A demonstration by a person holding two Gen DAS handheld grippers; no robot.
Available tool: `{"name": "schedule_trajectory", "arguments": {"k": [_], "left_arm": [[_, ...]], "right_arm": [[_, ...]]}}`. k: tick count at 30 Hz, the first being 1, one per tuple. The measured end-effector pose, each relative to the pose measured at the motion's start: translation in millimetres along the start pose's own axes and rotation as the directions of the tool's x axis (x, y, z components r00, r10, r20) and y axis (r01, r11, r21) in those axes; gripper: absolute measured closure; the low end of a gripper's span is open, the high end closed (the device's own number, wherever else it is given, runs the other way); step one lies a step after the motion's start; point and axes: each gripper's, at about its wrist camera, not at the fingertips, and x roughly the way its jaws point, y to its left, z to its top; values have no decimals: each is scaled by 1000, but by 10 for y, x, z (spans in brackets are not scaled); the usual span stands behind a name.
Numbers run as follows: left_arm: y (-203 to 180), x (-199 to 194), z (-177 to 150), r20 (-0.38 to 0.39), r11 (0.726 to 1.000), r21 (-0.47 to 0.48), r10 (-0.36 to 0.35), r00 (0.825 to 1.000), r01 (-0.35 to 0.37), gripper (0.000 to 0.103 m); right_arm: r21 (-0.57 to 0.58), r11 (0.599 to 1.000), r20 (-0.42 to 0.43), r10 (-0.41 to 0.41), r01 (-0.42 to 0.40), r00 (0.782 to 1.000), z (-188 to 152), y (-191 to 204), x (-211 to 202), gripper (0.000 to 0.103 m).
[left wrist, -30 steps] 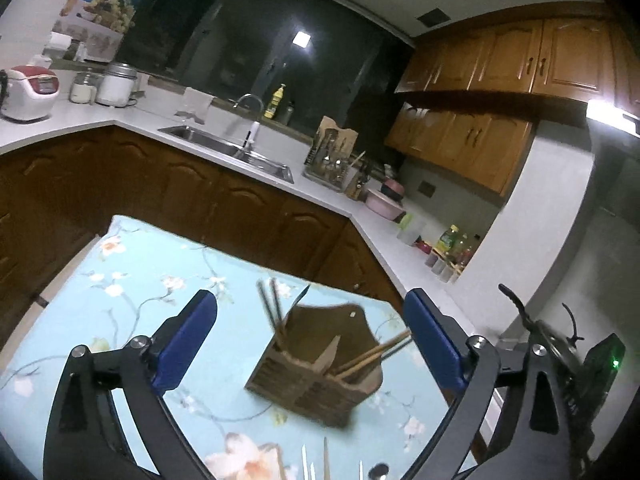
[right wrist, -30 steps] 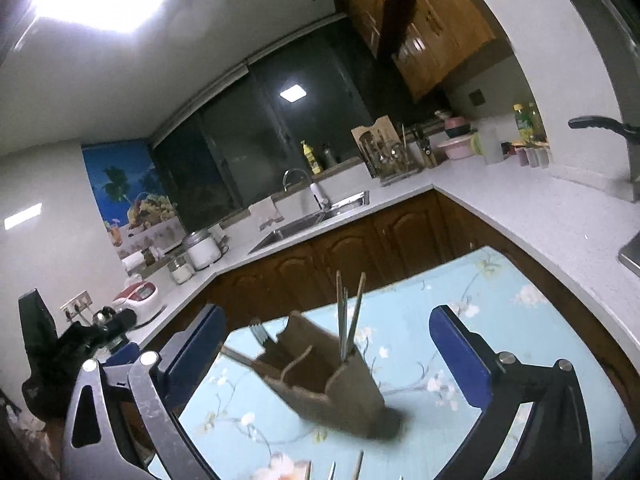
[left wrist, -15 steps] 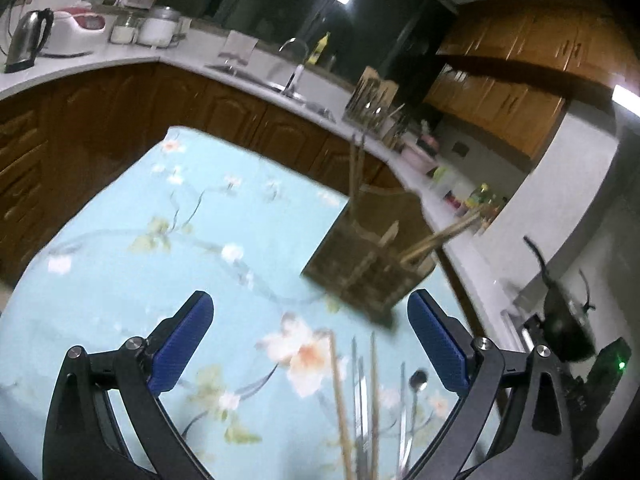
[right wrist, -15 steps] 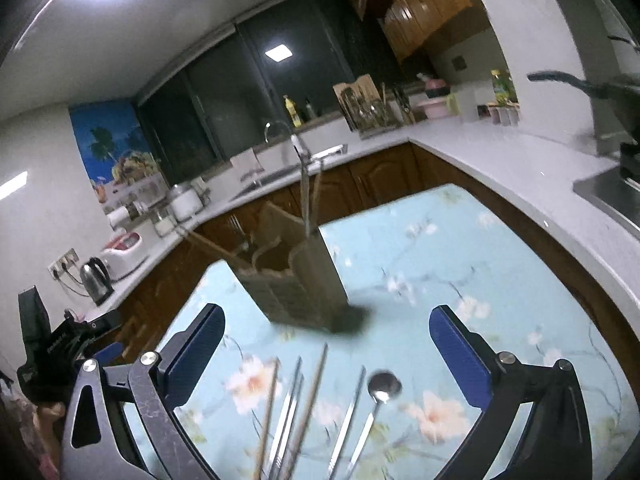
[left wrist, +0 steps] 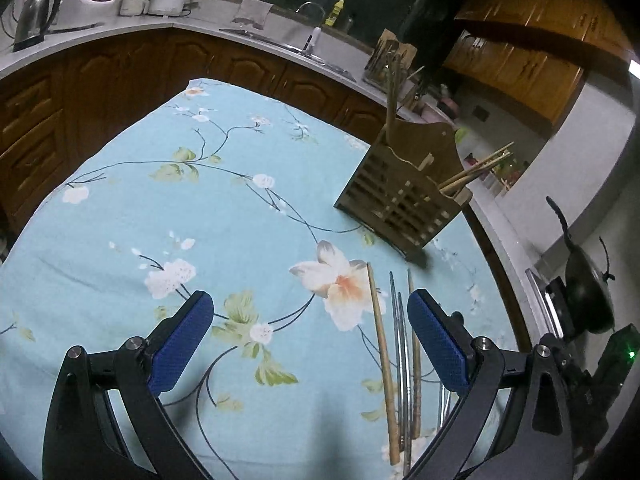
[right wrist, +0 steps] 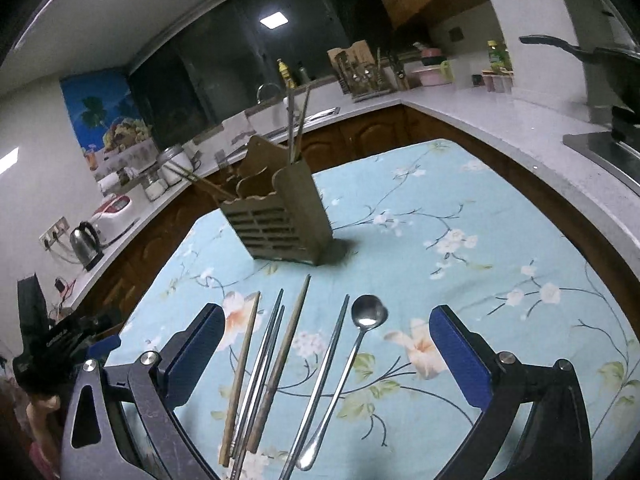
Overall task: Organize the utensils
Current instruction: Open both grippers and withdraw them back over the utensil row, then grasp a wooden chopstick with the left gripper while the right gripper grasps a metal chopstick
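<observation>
Both grippers, left (left wrist: 308, 336) & right (right wrist: 326, 344), spread wide, empty. Chopsticks (right wrist: 240, 376) & spoon (right wrist: 352, 356) lie on cloth (right wrist: 460, 208) betw. right fingers (holder (right wrist: 276, 216) just beyond, unobstructed).

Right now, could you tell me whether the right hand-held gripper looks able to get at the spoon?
Probably yes: the right hand-held gripper is open, and the spoon lies loose between its fingers with nothing on top.
</observation>
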Motion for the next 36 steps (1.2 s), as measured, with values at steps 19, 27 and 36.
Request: {"name": "schedule_trajectory", "arguments": {"k": [19,27,36], "left_arm": [[-342,386,-32,-123,992,128,20,992,-4,25],[-381,608,-2,-193,992,127,10,981,15,58],[-602,961,97,-274,985,165,6,962,41,64]], "right_arm": [[-39,999,-129,-26,21,991,-36,151,415,19],[-30,999,-200,-20,15,980,-28,153,694,49],[-16,1000,-294,-27,24,955,-65,106,1100,73]]}}
